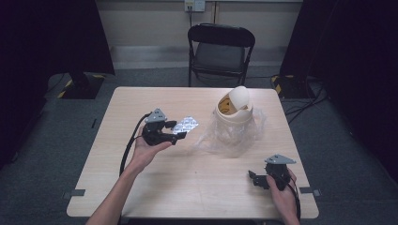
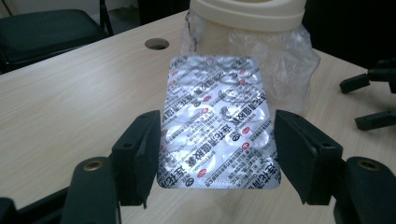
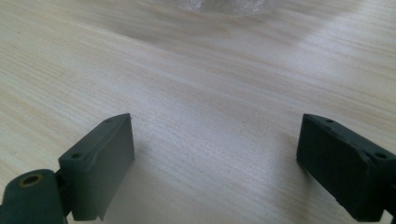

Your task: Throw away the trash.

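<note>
A silver foil blister pack (image 2: 217, 123) with red and black print and crinkled pill pockets is clamped edgewise in the left gripper (image 2: 217, 154), above the wooden table (image 1: 187, 178). The right gripper (image 3: 215, 154) gapes, holding nothing.

Dim, dark-edged frames; perhaps slightly soft.

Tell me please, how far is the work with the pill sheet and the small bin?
Done, it seems: the left gripper is shut on the silver pill sheet and holds it above the table. In hand: carrying it, probably toward the cream bin, whose lid is tipped open. Left: the sheet is not yet in the bin. The right gripper waits open, low over the table.
</note>
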Motion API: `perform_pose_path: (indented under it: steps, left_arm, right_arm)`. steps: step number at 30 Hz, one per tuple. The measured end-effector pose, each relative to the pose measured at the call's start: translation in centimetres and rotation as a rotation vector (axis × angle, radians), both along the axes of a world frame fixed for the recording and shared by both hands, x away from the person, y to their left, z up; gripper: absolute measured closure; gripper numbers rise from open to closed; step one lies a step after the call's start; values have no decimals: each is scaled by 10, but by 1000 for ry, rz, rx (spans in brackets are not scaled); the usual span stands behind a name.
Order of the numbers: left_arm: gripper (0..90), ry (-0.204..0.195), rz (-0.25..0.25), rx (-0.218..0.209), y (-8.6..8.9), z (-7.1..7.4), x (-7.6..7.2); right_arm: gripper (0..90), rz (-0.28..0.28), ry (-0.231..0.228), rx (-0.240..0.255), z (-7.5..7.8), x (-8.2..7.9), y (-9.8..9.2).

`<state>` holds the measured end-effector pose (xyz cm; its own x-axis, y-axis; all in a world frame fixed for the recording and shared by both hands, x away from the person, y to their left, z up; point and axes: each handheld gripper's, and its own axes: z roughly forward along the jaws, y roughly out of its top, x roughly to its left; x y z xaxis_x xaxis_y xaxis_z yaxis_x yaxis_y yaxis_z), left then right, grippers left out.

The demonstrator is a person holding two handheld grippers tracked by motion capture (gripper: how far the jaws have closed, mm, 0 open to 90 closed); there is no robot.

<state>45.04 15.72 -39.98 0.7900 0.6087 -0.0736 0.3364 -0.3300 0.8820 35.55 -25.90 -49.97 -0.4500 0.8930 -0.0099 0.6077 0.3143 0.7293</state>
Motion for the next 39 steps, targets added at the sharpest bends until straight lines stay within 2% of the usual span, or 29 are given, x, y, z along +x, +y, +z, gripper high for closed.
perform_pose_path:
  steps: [10, 12, 23, 26, 29, 31, 34, 38, 39]
  left_arm:
    - [342, -22, -15, -1, -24, 18, 12]
    - [341, -28, -17, -15, -28, 23, 15]
    - [341, -32, -42, -18, -52, 37, 30]
    - [341, -33, -49, -10, -59, 40, 32]
    - [341, -26, -56, -27, -69, 40, 35]
    - [341, -27, -68, -1, -74, 40, 38]
    - [341, -13, -66, 3, -80, 38, 43]
    - [341, -2, -71, 29, -88, 35, 50]
    - [341, 8, -71, 23, -89, 34, 52]
  right_arm:
    - [104, 1, 0, 0, 0, 0, 0]
    - [104, 0, 0, -1, 0, 0, 0]
    - [104, 1, 0, 0, 0, 0, 0]
    - [104, 2, -1, -2, 0, 0, 0]
    - [104, 2, 0, -1, 0, 0, 0]
    - [104, 2, 0, -2, 0, 0, 0]
    - [104, 2, 0, -2, 0, 0, 0]
    - [105, 2, 0, -2, 0, 0, 0]
    - [105, 1, 0, -4, 0, 0, 0]
